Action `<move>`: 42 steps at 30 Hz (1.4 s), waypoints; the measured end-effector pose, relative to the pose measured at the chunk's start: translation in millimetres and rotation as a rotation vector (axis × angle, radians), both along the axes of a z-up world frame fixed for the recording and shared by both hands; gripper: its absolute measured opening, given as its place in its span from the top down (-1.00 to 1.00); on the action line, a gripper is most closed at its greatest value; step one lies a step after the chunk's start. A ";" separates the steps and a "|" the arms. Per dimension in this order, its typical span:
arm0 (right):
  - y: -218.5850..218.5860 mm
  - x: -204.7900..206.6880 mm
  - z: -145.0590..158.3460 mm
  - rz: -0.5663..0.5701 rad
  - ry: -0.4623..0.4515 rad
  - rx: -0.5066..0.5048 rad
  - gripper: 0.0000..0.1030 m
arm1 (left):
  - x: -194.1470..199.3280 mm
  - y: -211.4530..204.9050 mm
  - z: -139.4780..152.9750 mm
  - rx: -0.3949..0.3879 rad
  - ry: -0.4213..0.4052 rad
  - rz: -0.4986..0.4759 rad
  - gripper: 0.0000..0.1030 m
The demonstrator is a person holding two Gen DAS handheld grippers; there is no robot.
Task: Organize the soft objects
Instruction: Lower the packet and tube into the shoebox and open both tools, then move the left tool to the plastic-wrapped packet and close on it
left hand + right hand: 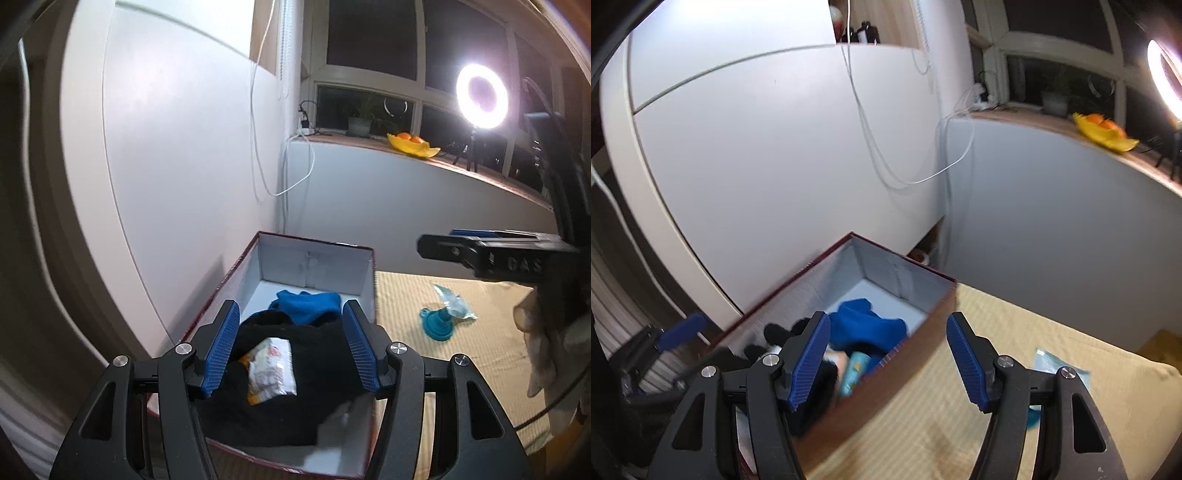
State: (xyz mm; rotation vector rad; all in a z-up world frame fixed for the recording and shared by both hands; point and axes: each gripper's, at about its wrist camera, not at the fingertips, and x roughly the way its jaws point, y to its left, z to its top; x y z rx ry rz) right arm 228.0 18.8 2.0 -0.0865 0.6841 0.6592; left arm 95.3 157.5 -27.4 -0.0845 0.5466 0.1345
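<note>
An open dark-red cardboard box [317, 266] with a white inside stands on the tan mat. It holds a black cloth [317, 373], a blue cloth [306, 304] and a small white and orange packet [271, 369] lying on the black cloth. My left gripper [290, 350] is open and empty, just above the box's contents. My right gripper [888, 360] is open and empty, over the box's right wall [886, 384]. The blue cloth [868, 325] and black cloth [783, 332] also show there. The right gripper's body [480, 251] shows at right in the left wrist view.
A teal funnel [437, 321] and a clear plastic bag [454, 302] lie on the tan mat [461, 354] right of the box. White walls stand behind and left of the box. A windowsill holds a yellow bowl of oranges [412, 144], a plant and a ring light [482, 96].
</note>
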 end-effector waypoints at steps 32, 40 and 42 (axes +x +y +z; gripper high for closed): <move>-256.9 -134.6 13.1 -0.254 -0.199 -0.046 -0.35 | -12.7 -204.4 42.7 0.048 -0.056 -0.229 -0.23; -312.2 -92.4 -13.9 -0.232 0.006 0.102 -0.35 | 58.4 -206.1 14.3 -0.049 0.087 -0.257 -0.23; -318.3 -78.5 -24.5 -0.233 0.052 0.123 -0.35 | 85.5 -200.8 2.0 -0.098 0.143 -0.250 -0.23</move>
